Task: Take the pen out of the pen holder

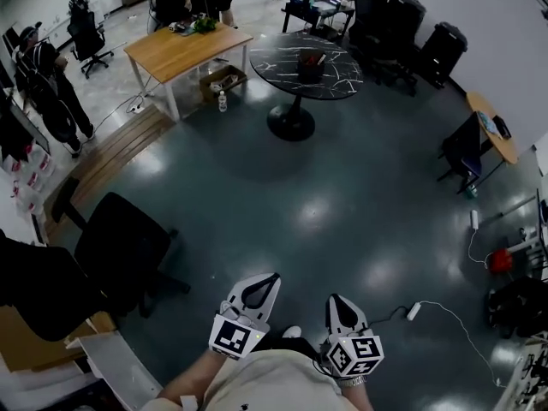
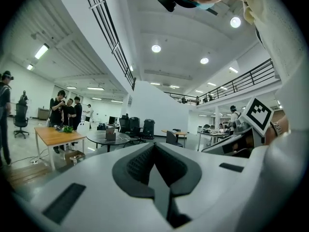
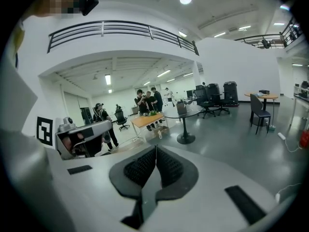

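A dark pen holder (image 1: 310, 65) stands on the round black marble-patterned table (image 1: 267, 61) far across the room; any pen in it is too small to make out. It shows as a small box (image 2: 110, 134) in the left gripper view and as a small box (image 3: 181, 108) in the right gripper view. My left gripper (image 1: 272, 278) and right gripper (image 1: 334, 299) are held close to the body, low in the head view, far from the table. Both are shut with nothing between the jaws, as the left gripper (image 2: 154, 145) and right gripper (image 3: 155, 149) views show.
A wooden table (image 1: 184, 50) with people behind it stands left of the round table, a box and a bottle (image 1: 222, 101) under it. A black office chair (image 1: 120, 248) is close on the left. A power strip (image 1: 413, 311) and cables lie on the floor at right.
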Tool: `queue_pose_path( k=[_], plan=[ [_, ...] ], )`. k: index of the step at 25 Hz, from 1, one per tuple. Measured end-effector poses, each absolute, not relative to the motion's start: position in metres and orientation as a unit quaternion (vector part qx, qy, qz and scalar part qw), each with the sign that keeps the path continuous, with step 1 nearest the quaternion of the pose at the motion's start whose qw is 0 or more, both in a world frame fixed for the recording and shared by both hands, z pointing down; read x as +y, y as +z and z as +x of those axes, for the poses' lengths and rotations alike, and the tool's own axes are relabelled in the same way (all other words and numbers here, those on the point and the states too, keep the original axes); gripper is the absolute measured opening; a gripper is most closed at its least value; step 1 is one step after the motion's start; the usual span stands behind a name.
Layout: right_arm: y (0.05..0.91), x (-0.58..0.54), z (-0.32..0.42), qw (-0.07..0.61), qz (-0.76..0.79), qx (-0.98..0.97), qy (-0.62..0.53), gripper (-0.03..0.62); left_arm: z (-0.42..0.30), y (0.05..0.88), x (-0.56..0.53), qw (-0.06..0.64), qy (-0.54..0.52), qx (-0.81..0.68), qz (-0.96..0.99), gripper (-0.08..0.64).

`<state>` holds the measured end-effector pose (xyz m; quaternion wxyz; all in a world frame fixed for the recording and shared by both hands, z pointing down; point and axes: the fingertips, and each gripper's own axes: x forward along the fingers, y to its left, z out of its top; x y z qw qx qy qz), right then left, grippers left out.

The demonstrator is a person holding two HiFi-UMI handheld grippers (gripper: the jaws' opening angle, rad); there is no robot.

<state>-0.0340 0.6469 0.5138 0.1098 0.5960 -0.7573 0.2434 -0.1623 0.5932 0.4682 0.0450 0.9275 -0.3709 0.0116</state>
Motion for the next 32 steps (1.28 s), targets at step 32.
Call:
queue_pose_path(
  k=[32],
  plan=[
    [0.478, 0.352, 0.091, 0.061, 0.506, -0.836, 0.203, 0.018, -0.044, 0.433, 0.367, 0.041, 0.039, -0.492, 0.869, 0.011]
  ],
)
